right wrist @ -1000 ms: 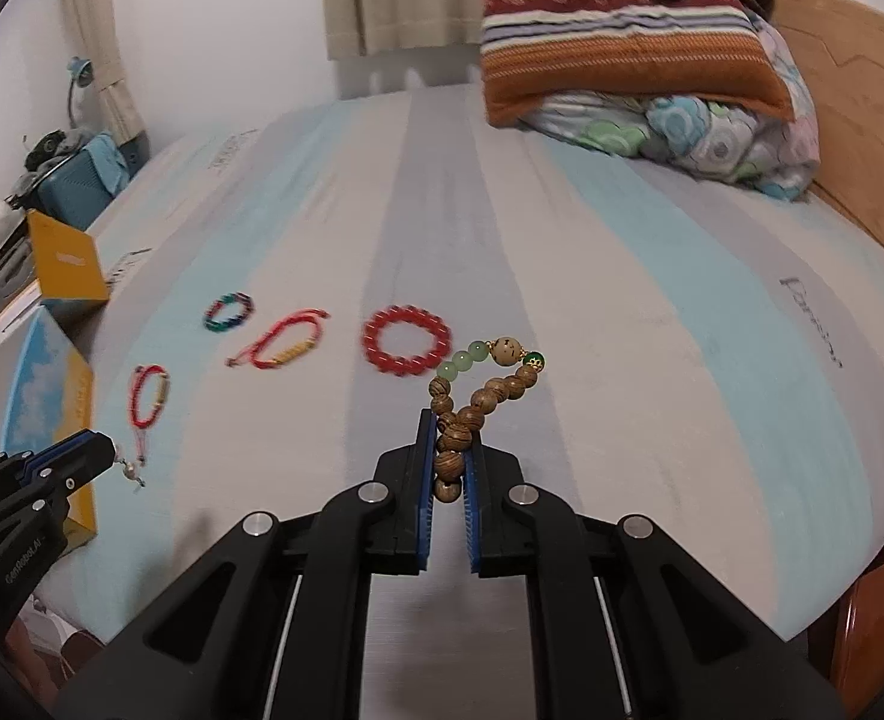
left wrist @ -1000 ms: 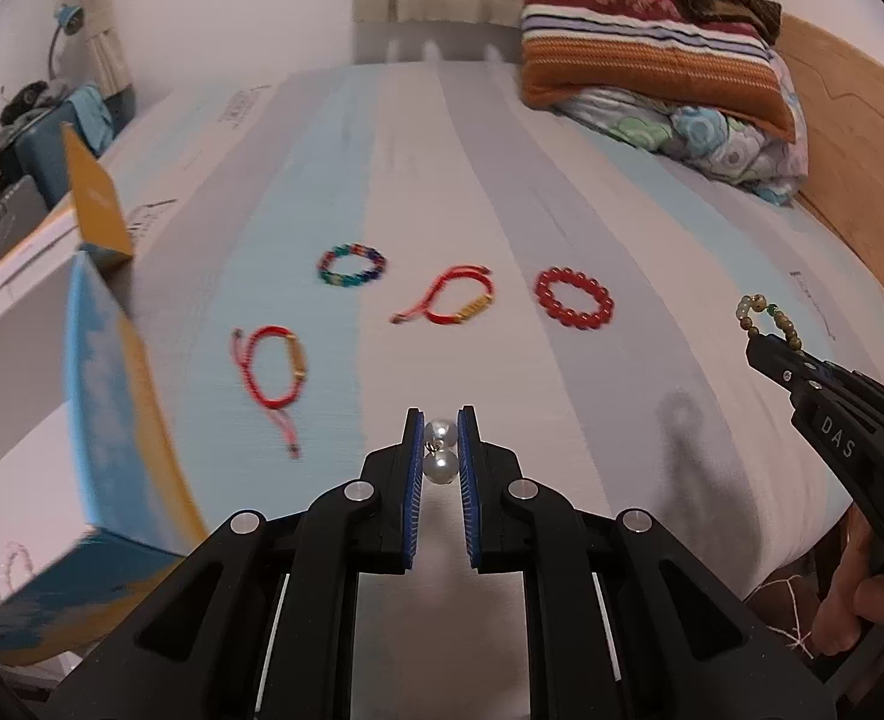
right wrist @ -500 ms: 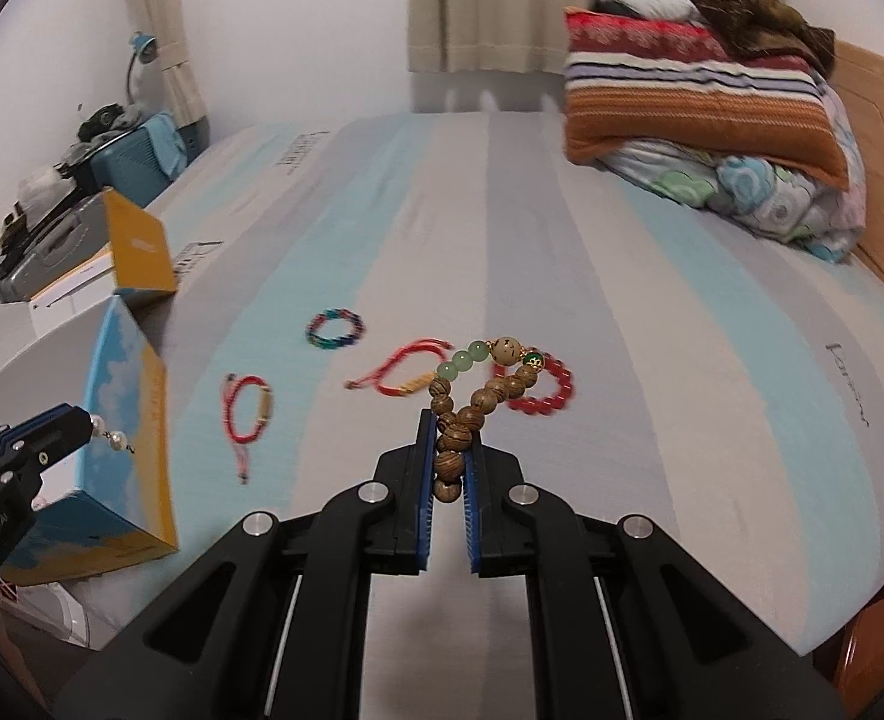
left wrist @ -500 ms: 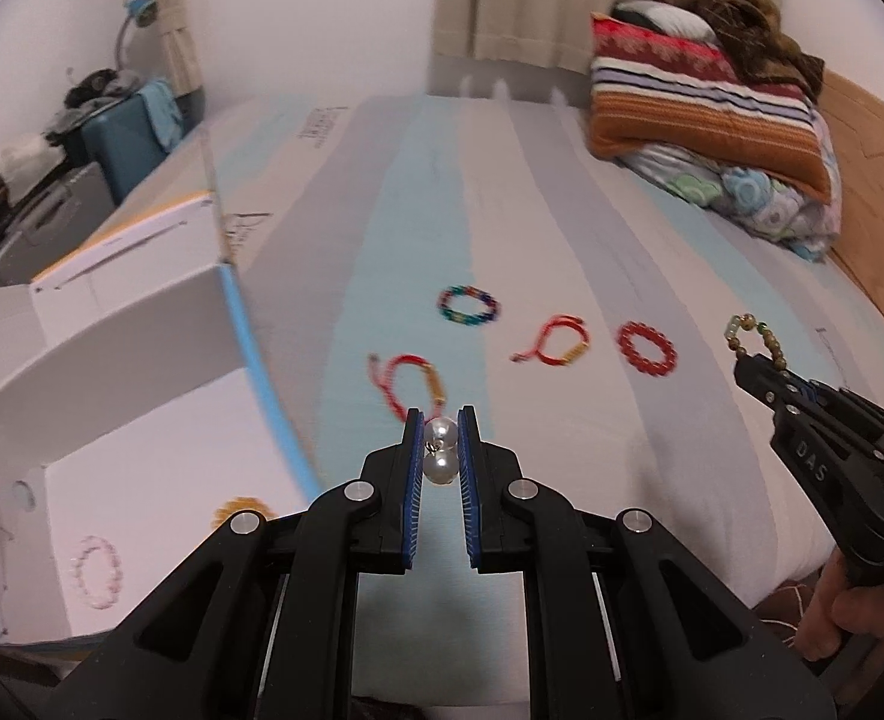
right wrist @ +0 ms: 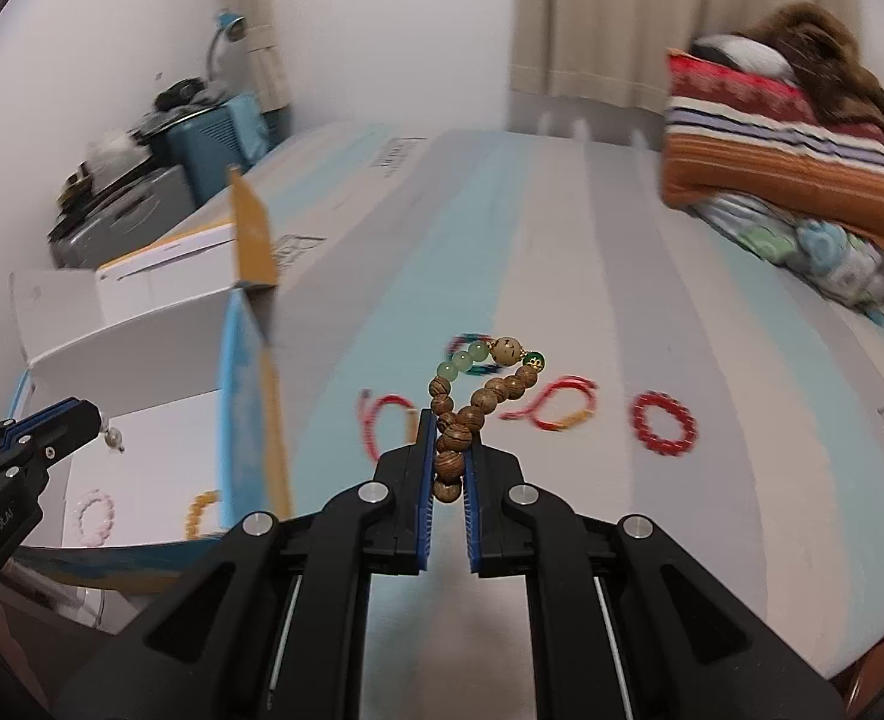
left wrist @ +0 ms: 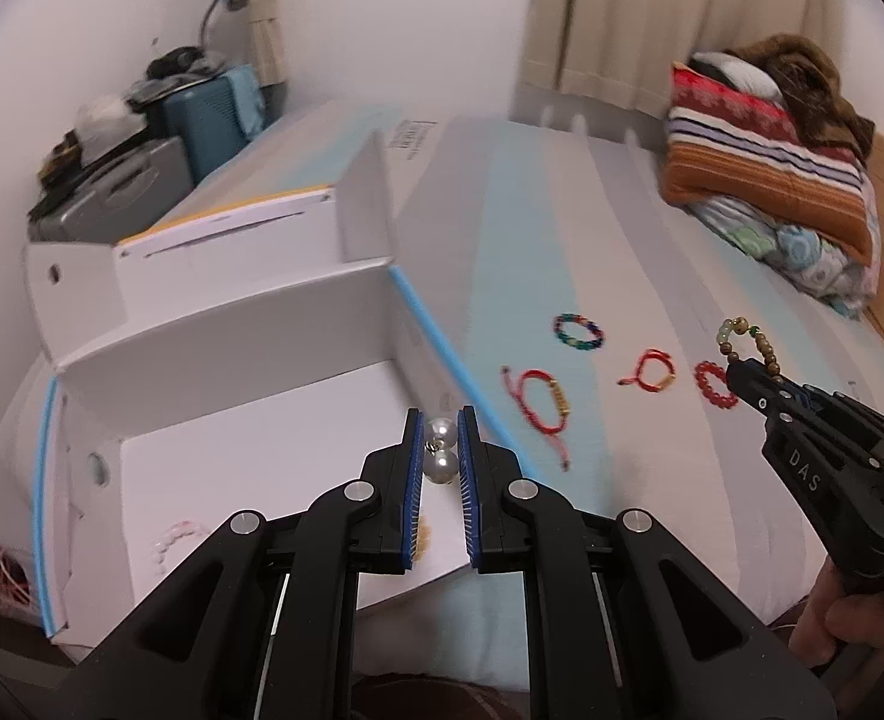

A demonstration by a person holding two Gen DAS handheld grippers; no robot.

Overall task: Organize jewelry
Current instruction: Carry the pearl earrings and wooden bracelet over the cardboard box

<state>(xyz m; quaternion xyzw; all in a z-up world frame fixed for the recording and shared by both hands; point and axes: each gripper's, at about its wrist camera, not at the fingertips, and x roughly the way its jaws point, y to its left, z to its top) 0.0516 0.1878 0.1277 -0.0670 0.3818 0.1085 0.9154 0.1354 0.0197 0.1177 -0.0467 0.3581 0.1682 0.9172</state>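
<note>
My left gripper [left wrist: 441,429] is shut on a pearl piece [left wrist: 441,449] and holds it over the near right corner of an open white box [left wrist: 250,420]. In the right wrist view it shows at the far left [right wrist: 97,423] with the pearls [right wrist: 113,438] hanging. My right gripper [right wrist: 449,450] is shut on a wooden bead bracelet [right wrist: 472,402] with green beads, above the bed; it also shows in the left wrist view [left wrist: 736,369]. A pink bracelet [right wrist: 94,516] and a yellow one [right wrist: 199,510] lie in the box.
On the striped bed sheet [left wrist: 652,276] lie a red cord bracelet [left wrist: 541,399], a multicoloured bead bracelet [left wrist: 577,330], a second red cord bracelet [left wrist: 652,369] and a red bead bracelet [left wrist: 712,384]. Folded blankets [left wrist: 772,144] lie at the back right. Cases [left wrist: 142,180] stand left.
Both grippers have swung left. My left gripper has moved from over the bed to over the open box, still holding the pearls. My right gripper keeps the wooden bracelet.
</note>
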